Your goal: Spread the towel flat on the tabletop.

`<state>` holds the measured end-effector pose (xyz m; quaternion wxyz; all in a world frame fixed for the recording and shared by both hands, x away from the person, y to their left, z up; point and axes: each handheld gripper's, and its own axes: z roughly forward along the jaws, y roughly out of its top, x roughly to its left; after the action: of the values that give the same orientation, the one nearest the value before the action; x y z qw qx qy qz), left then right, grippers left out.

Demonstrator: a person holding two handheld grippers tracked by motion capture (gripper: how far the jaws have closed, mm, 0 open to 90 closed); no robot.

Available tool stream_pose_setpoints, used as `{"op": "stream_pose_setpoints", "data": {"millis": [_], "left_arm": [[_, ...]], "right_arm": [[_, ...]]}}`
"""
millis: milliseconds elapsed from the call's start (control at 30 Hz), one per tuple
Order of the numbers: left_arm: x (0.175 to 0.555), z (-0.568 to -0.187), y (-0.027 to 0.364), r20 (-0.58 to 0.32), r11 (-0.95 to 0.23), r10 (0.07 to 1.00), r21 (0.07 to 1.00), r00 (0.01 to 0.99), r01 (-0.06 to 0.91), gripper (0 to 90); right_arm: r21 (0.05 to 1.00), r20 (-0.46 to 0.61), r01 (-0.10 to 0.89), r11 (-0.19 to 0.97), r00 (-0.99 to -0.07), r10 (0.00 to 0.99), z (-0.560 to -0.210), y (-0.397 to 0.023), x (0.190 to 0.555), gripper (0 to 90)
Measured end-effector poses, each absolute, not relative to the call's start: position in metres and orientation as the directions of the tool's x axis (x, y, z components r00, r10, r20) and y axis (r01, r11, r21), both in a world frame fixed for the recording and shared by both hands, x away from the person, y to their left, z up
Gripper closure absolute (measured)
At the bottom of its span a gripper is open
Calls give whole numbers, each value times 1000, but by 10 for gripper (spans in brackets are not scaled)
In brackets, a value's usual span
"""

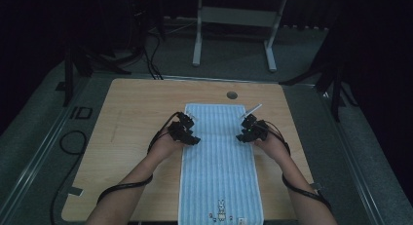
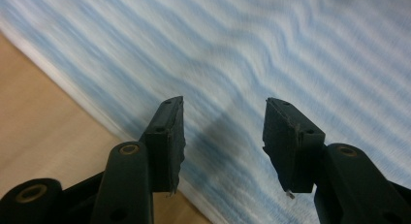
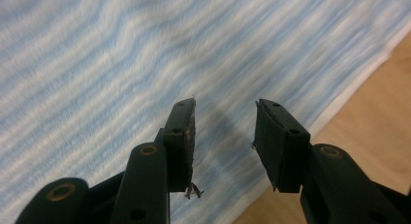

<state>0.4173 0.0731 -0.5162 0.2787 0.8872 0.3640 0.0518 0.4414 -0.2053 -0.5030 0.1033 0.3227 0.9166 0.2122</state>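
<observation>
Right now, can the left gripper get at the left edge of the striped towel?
Probably yes. The left gripper sits right at the striped towel's left edge with its jaws apart, and in the left gripper view the edge runs just below them on the bare wooden table, nothing between.

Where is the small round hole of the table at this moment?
In the high view, the round hole lies in the wooden table near its far edge, about the middle, just beyond the far end of the striped blue towel.
</observation>
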Motion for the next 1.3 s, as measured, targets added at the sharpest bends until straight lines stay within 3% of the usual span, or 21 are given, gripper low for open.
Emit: {"op": "stream_pose_setpoints", "data": {"millis": [267,933,1300], "left_arm": [[426,-534,71,-108,-584,683,515,723,628,479],[453,-530,79,-109,-529,740,516,664,674,471],[459,-521,104,-104,-456,810,508,578,731,388]], "right_arm": [[402,-47,586,704,-754,655,-525,-205,450,586],[363,-21,625,691,-736,677,-521,-206,483,546],[390,7,714,581,-634,774,-500,-235,500,499]]}}
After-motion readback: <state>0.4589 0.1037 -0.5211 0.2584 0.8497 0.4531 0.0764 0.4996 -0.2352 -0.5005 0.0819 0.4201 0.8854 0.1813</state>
